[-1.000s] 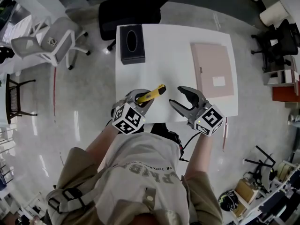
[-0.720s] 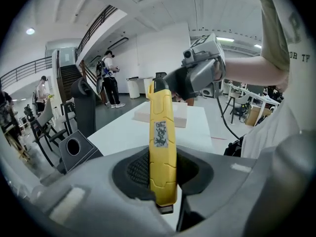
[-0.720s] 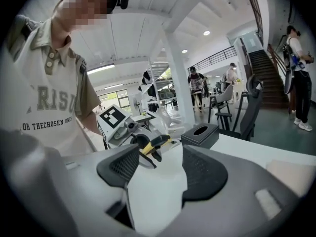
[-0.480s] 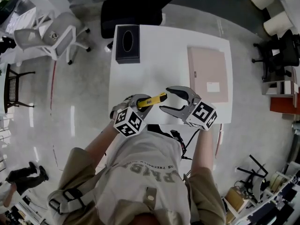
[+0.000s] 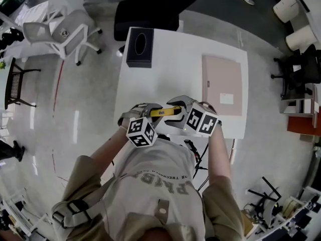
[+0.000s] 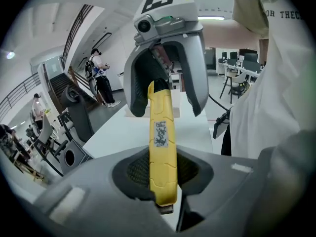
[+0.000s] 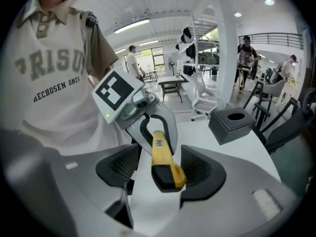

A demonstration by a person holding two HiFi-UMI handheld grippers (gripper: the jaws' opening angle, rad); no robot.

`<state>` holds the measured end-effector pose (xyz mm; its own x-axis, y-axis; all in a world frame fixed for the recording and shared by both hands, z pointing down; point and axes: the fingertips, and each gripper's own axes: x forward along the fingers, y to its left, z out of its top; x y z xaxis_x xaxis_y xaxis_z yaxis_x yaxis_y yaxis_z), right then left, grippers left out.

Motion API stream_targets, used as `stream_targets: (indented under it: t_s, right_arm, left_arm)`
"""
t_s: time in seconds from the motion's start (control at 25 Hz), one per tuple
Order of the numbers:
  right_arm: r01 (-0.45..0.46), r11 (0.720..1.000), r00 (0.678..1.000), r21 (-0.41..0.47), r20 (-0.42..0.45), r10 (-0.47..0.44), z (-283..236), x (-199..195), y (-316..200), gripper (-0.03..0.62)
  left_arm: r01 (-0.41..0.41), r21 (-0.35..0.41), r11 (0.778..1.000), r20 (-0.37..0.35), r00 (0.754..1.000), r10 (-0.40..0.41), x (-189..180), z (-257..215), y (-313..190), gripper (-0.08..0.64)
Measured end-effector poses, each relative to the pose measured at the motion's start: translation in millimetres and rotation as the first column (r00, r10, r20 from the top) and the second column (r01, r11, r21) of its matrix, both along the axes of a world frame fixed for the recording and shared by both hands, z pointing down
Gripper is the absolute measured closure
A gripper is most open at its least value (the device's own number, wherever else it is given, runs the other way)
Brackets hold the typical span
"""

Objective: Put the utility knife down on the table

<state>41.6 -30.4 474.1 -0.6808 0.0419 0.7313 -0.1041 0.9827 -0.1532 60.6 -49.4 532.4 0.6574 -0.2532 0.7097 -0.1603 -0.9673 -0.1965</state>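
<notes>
Left gripper (image 6: 163, 174) jaws clamped on one end of utility knife (image 6: 162, 132), held over near edge of white surface (image 5: 170, 69). Long axis runs straight out from left jaws into right gripper (image 7: 159, 169). Knife's dark end sits between the right jaws, which have just been opening and stand wide. Right gripper view shows a gap each side; head view hides that behind gripper body. Beyond jaws: pink board (image 5: 222, 85), black tissue box (image 5: 140, 47), then black chair (image 5: 145, 14).

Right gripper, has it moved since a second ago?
Yes: the right gripper has shifted left, away from the pink board, toward the utility knife; its tongs, just opened wider, now straddle the knife's tip.
</notes>
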Motion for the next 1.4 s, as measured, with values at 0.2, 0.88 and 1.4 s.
stream_targets:
  t_s: [0.2,0.88,1.4]
  right_arm:
    - [0.069,0.998,0.988,0.011,-0.137,-0.067,22,0,14,0.331]
    - [0.167,0.985,0.944,0.037,-0.295,-0.149,63,-4,26,0.430]
    - [0.155,0.986,0.945,0.057,-0.299,-0.131,77,-6,24,0.469]
  left_arm:
    - [-0.018,0.022,1.000,0.049,0.999,0.016,-2,5,7,0.479]
    - [-0.091,0.065,0.994,0.195,0.978,0.077,-14,21,19,0.479]
    - [-0.107,0.063,0.992,0.225,0.970,0.090,-17,34,14,0.474]
